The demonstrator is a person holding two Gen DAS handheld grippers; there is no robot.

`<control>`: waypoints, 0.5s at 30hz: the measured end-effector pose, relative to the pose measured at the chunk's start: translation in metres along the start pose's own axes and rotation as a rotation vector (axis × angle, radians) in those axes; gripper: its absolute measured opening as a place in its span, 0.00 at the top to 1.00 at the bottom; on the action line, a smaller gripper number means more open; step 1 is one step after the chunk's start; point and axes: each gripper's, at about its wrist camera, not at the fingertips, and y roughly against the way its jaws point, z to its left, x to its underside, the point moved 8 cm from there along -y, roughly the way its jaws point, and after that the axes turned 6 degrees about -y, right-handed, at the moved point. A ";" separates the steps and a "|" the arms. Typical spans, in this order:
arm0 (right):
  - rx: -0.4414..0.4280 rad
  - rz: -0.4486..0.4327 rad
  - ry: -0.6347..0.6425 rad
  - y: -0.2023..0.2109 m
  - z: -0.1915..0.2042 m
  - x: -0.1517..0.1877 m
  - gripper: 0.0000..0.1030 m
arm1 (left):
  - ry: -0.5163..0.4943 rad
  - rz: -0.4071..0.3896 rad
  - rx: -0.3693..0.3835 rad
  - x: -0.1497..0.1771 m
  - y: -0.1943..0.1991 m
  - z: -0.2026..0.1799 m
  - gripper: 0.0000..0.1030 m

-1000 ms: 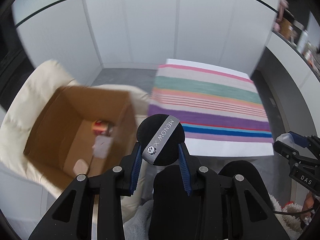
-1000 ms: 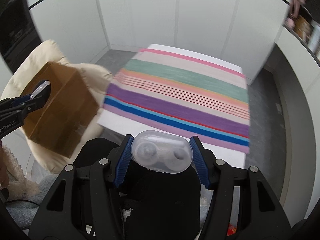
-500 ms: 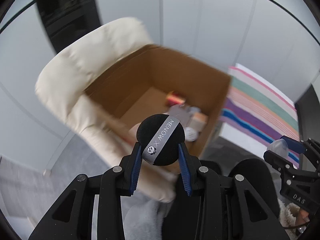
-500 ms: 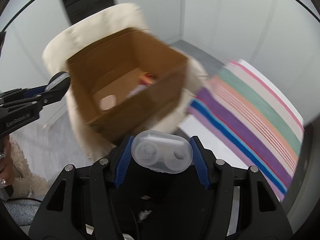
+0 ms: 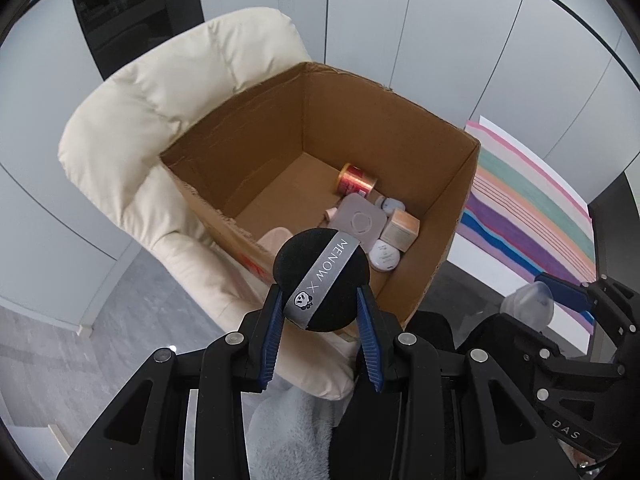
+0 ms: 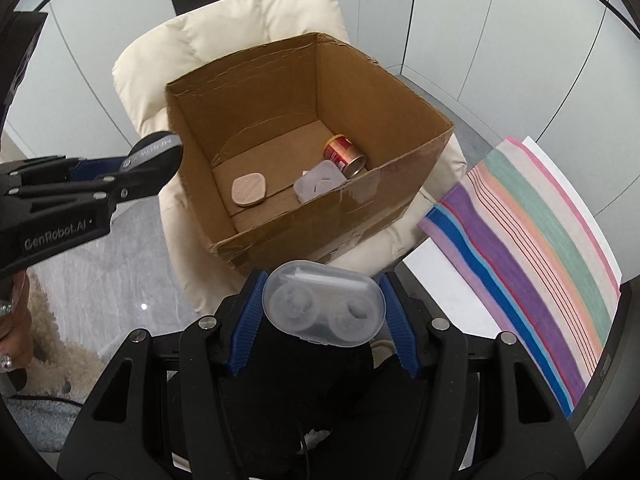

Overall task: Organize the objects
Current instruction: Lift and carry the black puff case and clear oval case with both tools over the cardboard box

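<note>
Gripping a black puff (image 5: 321,280), the left gripper (image 5: 320,312) hovers at the box's (image 6: 256,92) near rim; inside lie a beige pad (image 6: 249,190), can (image 6: 343,155) and jars (image 5: 383,255). Right gripper (image 6: 323,312) clamps a clear case (image 6: 323,304) before the box.

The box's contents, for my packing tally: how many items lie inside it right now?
7 visible in the box: red can, pink bottle, grey square case, peach carton, two white jars, tan pad. The black puff may hide more.

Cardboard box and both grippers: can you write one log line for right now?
left gripper: holds black puff | right gripper: holds clear case | cardboard box: open
</note>
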 end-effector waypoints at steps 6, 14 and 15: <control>0.026 -0.011 -0.003 -0.019 -0.013 -0.029 0.41 | -0.018 -0.035 -0.024 -0.034 -0.013 -0.004 0.64; 0.043 -0.034 -0.011 -0.055 -0.028 -0.090 0.41 | -0.005 -0.047 -0.078 -0.091 -0.048 0.013 0.64; 0.041 -0.035 -0.011 -0.062 -0.029 -0.100 0.41 | -0.002 -0.048 -0.083 -0.098 -0.053 0.015 0.64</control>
